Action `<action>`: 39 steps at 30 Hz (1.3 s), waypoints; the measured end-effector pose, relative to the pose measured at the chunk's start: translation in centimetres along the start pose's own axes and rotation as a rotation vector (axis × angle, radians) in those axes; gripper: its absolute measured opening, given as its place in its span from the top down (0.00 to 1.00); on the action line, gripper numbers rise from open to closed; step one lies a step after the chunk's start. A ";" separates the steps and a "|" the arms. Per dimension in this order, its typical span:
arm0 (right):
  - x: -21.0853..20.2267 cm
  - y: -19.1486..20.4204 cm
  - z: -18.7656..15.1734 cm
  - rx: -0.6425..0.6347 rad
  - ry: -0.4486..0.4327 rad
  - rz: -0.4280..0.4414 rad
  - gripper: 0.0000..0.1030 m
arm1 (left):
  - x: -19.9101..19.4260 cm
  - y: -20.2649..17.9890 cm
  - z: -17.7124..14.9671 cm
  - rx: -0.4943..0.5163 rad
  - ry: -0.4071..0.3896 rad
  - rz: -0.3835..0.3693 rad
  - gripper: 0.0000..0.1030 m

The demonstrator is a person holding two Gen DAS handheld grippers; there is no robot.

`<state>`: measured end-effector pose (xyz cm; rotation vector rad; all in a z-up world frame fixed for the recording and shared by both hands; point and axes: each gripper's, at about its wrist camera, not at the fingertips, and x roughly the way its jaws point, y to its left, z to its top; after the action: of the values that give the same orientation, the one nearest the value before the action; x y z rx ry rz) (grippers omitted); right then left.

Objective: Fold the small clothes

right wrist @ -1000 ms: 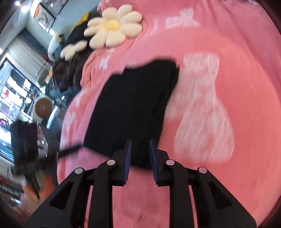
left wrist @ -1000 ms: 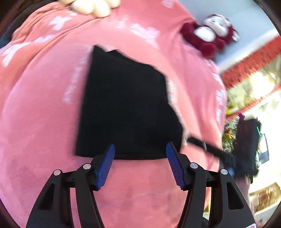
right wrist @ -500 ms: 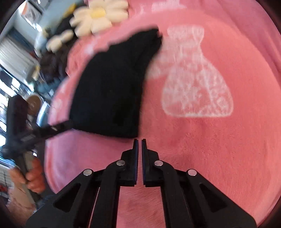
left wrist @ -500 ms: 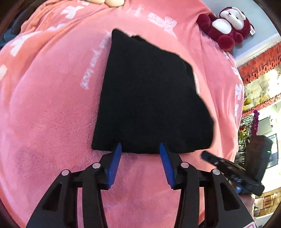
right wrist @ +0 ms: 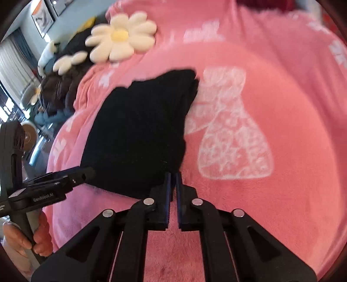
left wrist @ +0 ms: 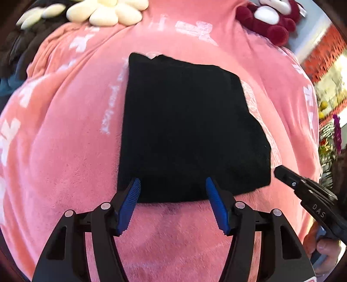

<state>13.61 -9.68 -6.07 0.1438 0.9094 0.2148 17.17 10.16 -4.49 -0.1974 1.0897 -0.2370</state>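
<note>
Since a second ago the right gripper (right wrist: pixel 173 180) has let go and backed off, jaws nearly closed on nothing; the left gripper (left wrist: pixel 172 189), jaws wide, straddles the near hem at 6 o'clock. The folded black garment (left wrist: pixel 186 130) lies flat mid-blanket (left wrist: pixel 65 151), pink margin clear all round: fold judged essentially complete.

Around the black garment (left wrist: pixel 186 125) the pink blanket (left wrist: pixel 65 151) lies bare at 6, 9 and 3 o'clock. At 12 o'clock a daisy cushion (left wrist: pixel 108 13) blocks; at 1 o'clock a red plush (left wrist: pixel 271 19); dark clothes (right wrist: pixel 56 91) crowd 10 o'clock.
</note>
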 end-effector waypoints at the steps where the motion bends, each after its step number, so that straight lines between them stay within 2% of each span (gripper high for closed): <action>1: -0.1 0.1 -0.5 -0.004 -0.004 -0.027 0.94 | -0.1 -0.4 -0.2 0.009 0.000 0.004 0.42; 3: -0.2 0.0 -1.7 -0.001 -0.004 -0.079 0.94 | -0.1 -0.9 -0.7 0.010 0.005 0.015 0.42; 6: -0.7 -0.1 -2.6 0.020 -0.021 -0.090 0.93 | -0.5 -1.8 -1.7 0.027 -0.008 0.049 0.41; 7: -0.8 0.0 -3.0 0.018 -0.023 -0.087 0.91 | -0.6 -2.1 -2.0 0.037 -0.015 0.068 0.41; 10: -0.8 0.2 -4.1 0.014 -0.047 -0.104 0.68 | -0.4 -2.3 -2.9 0.047 -0.027 0.115 0.33; 13: -0.9 0.7 -5.3 -0.022 -0.056 -0.123 0.62 | -0.1 -1.9 -4.0 0.039 -0.063 0.143 0.27; 15: -0.9 0.9 -6.1 -0.031 -0.061 -0.131 0.58 | 0.5 -1.6 -4.7 0.040 -0.073 0.160 0.26; 17: -1.0 0.8 -6.9 -0.023 -0.082 -0.143 0.49 | 1.2 -1.3 -5.5 0.032 -0.077 0.170 0.26; 20: -1.2 0.5 -7.8 -0.016 -0.107 -0.165 0.46 | 1.7 -0.8 -6.7 0.018 -0.126 0.182 0.26; 24: -0.7 0.1 -8.2 -0.016 -0.106 -0.180 0.43 | 1.9 -1.7 -6.7 0.062 -0.159 0.212 0.26; 32: -0.7 0.3 -8.6 -0.006 -0.117 -0.181 0.35 | 2.2 -2.0 -6.9 0.050 -0.171 0.250 0.24; 36: -0.7 0.5 -8.8 -0.017 -0.130 -0.188 0.32 | 2.3 -2.0 -6.9 0.041 -0.169 0.262 0.17; 39: -0.7 0.6 -8.9 -0.010 -0.136 -0.192 0.30 | 2.4 -1.9 -6.8 0.043 -0.171 0.264 0.17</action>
<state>6.09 -9.00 -10.83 0.0599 0.7806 0.0306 11.96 7.38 -9.06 -0.0333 0.9282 -0.0065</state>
